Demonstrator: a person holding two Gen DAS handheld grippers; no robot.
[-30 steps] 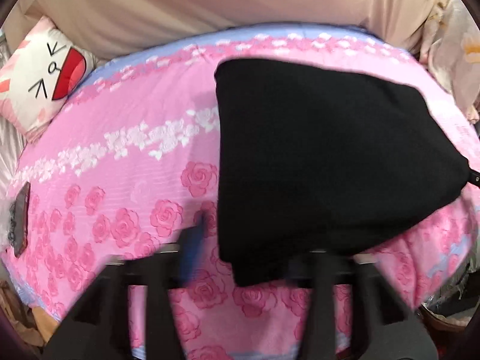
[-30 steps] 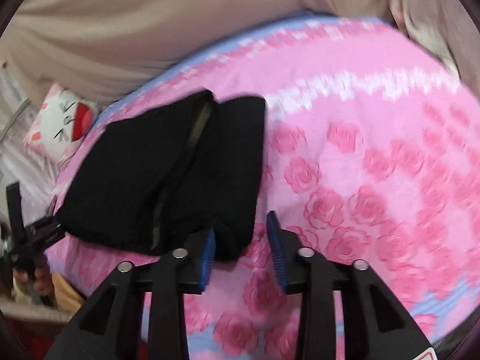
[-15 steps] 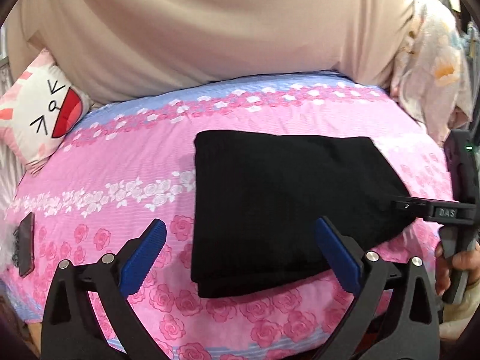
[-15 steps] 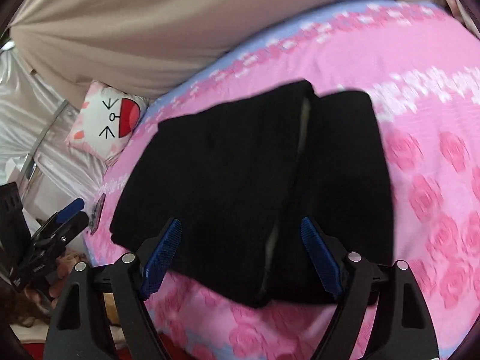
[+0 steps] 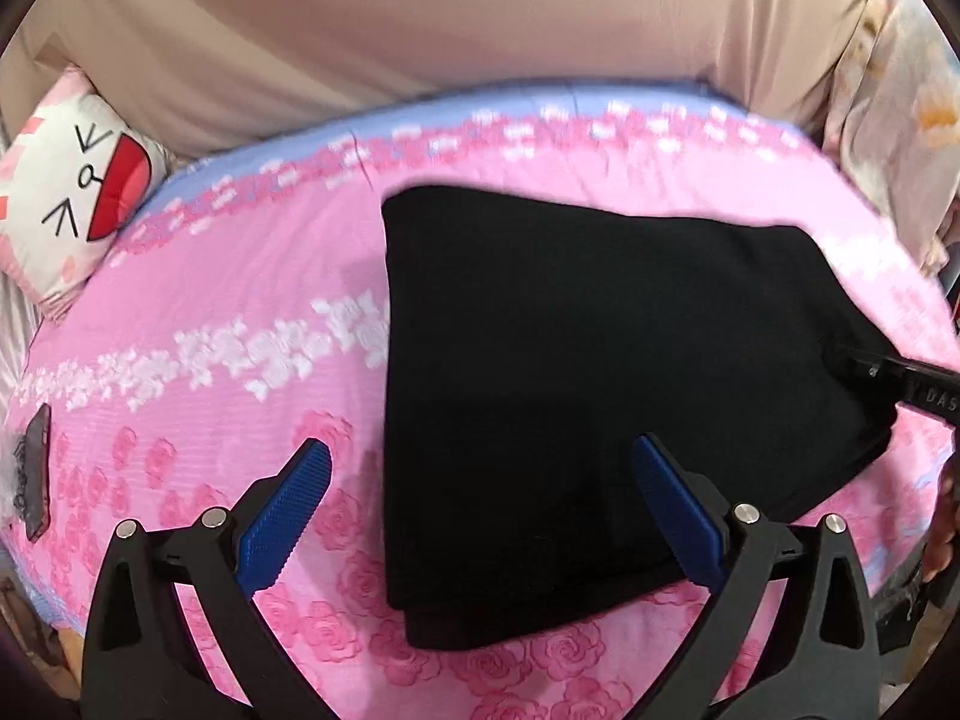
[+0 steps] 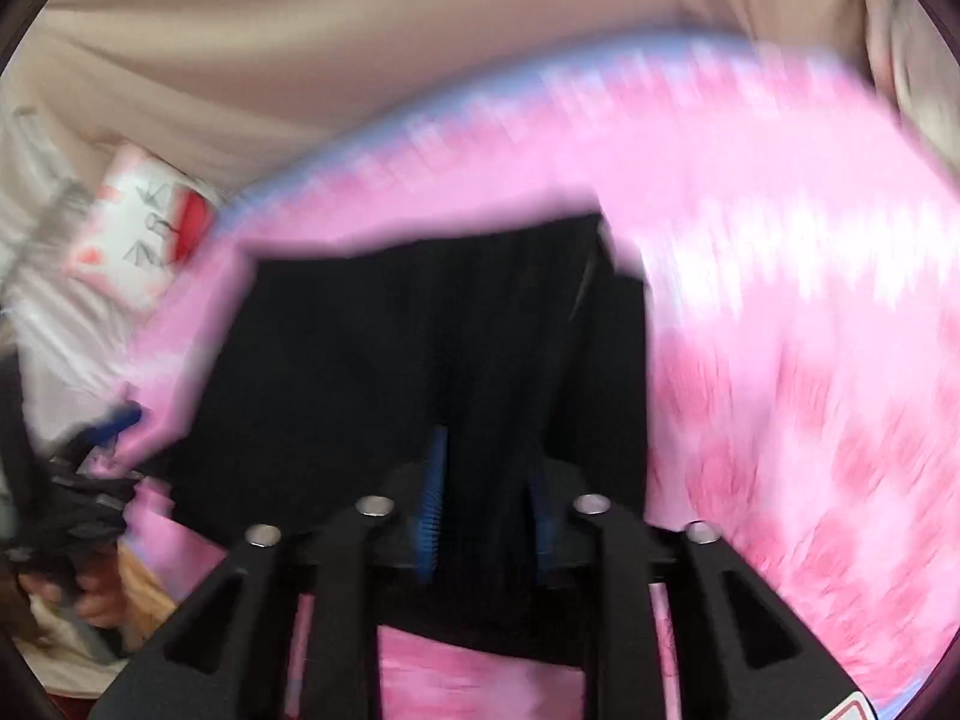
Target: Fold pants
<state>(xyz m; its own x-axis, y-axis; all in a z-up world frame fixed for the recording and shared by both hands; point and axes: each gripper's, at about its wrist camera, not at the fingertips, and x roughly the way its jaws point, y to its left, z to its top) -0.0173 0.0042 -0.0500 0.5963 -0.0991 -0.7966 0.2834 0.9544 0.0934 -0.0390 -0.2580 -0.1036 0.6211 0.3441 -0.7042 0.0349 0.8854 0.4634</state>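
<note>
The black pants point(image 5: 600, 384) lie folded into a thick rectangle on the pink rose bedspread point(image 5: 210, 312). My left gripper point(image 5: 492, 516) is open and empty, held above the near left corner of the pants. My right gripper point(image 6: 486, 510) has its blue pads closed on the near edge of the pants point(image 6: 432, 360); this view is blurred by motion. The right gripper's tip point(image 5: 870, 369) also shows at the pants' right edge in the left wrist view. The left gripper point(image 6: 90, 480) shows at the far left of the right wrist view.
A white cat-face pillow point(image 5: 72, 180) lies at the bed's far left corner. A beige curtain point(image 5: 480, 18) hangs behind the bed. A dark phone-like object point(image 5: 33, 474) lies at the bed's left edge. Floral fabric point(image 5: 900, 90) hangs at the right.
The right gripper went from wide open over the pants to closed on their near edge. The left gripper stayed open and shifted slightly closer to the pants.
</note>
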